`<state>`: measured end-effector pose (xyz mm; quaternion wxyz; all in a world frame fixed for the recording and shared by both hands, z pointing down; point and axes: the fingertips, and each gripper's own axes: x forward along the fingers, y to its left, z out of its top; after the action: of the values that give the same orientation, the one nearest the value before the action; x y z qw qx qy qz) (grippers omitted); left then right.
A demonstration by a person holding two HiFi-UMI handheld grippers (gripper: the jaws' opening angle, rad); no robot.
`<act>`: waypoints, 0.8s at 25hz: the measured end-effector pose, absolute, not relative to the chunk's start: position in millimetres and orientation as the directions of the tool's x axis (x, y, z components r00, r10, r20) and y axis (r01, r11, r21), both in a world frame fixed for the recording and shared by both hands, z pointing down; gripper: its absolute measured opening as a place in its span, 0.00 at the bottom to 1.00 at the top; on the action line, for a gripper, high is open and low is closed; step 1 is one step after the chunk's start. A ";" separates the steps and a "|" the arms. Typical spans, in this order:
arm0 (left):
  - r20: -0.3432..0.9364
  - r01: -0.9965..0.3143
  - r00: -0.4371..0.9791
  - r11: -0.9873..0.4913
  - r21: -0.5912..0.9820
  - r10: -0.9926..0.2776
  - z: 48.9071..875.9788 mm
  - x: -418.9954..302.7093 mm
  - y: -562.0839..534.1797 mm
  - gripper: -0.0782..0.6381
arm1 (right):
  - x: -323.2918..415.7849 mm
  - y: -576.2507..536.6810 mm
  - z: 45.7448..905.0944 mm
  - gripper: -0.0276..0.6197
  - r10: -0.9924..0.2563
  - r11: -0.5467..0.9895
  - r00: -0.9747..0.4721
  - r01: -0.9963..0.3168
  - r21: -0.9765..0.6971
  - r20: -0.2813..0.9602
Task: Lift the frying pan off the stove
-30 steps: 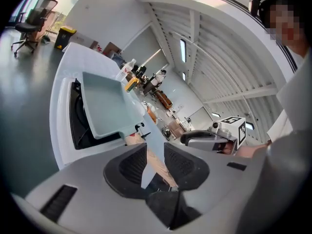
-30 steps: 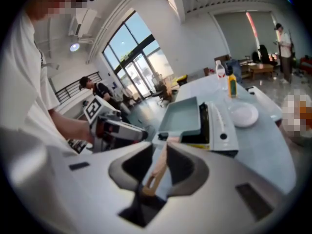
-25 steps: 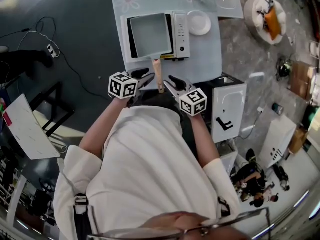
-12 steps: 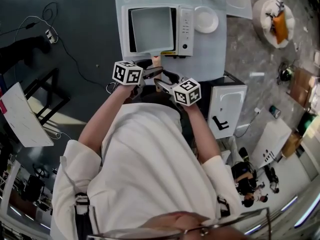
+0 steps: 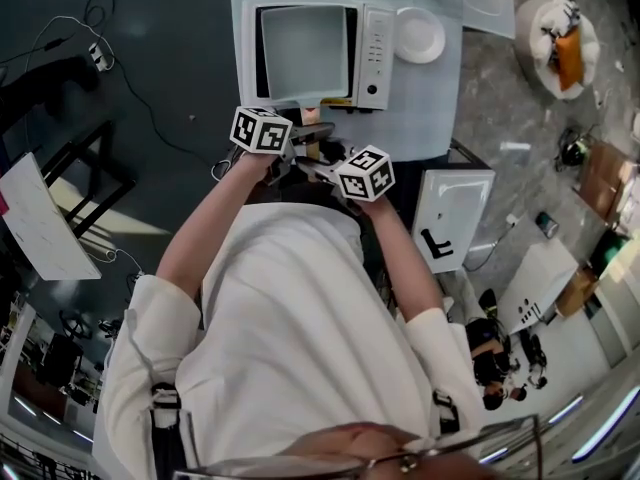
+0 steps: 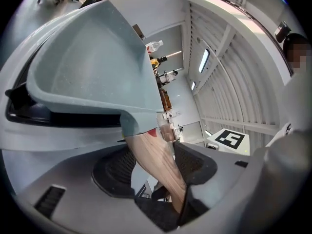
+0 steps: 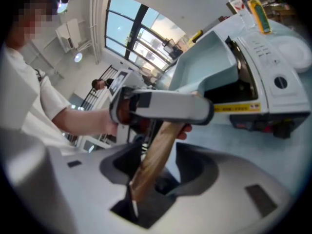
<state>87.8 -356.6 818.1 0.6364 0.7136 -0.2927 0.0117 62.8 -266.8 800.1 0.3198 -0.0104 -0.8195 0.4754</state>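
Two grippers meet at the wooden handle (image 5: 312, 116) in the head view, a little above the middle of the frame. The left gripper (image 5: 308, 135) comes from the left, the right gripper (image 5: 322, 161) from the lower right. The grey square pan (image 5: 303, 50) sits on the white stove (image 5: 372, 43) at upper centre. The stove stands on a pale table (image 5: 420, 108), with a white plate (image 5: 420, 35) just beside it on the right.

In the left gripper view the handle runs down between the two jaws. The jaws are closing, but the left pad (image 6: 114, 172) is apart from the wood, so the grip is not clenched. The pan fills the upper left of the frame, over the stove.

In the right gripper view the handle also stands between the jaws, which are spread wide and released. The left gripper crosses the handle above them. The pan rests on the stove at upper right.
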 end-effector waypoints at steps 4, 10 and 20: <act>0.358 -0.398 0.835 -0.008 0.917 -0.418 818.0 90.6 -359.2 0.44 | 61.5 -264.0 799.8 0.36 0.340 0.547 -0.803 -0.255 -0.797 0.490; 0.332 -0.372 0.824 0.003 0.928 -0.459 816.0 88.8 -359.6 0.43 | 60.8 -263.8 797.0 0.35 0.341 0.552 -0.816 -0.228 -0.802 0.466; 0.335 -0.392 0.816 -0.025 0.920 -0.472 805.5 88.0 -354.6 0.43 | 60.5 -259.0 784.5 0.35 0.335 0.564 -0.833 -0.196 -0.802 0.440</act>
<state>88.0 -354.6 805.5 0.6297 0.7150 -0.3020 -0.0320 60.5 -259.0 784.5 0.2857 -0.0413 -0.8369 0.4649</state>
